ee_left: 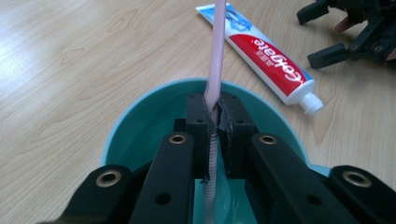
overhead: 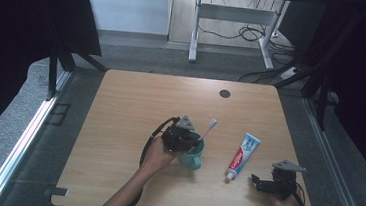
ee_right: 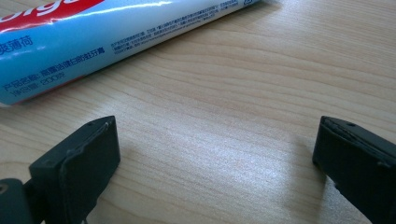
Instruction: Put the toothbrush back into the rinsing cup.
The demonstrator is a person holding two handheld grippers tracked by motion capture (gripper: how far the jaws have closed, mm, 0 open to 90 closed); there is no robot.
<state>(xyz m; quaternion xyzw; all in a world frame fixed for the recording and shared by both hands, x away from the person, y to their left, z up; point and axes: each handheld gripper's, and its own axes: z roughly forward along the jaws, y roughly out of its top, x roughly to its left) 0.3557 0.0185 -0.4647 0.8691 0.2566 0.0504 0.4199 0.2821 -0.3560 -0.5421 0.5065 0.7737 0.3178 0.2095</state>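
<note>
- The left tool [overhead: 184, 135] is clamped on a pink toothbrush [ee_left: 217, 56], its jaws pinching the handle above a teal cup [ee_left: 140, 121].
- In the left gripper view the lower end of the handle runs down into the cup, between the jaws; whether it touches the bottom is hard to tell.
- In the high view the toothbrush [overhead: 210, 128] leans up and away from the person, bristle head at the top, over the cup [overhead: 192, 156] near the middle of the bench [overhead: 131, 98].
- A toothpaste tube [overhead: 241, 156] lies flat on the bench to the right of the cup, apart from it, white cap toward the person.
- The right tool [overhead: 266, 184] sits low over the bench near the front right edge, just beside the cap end of the tube.
- Its jaws stand wide apart with bare wood between them in the right gripper view; the tube [ee_right: 116, 42] lies beyond them, untouched.
</note>
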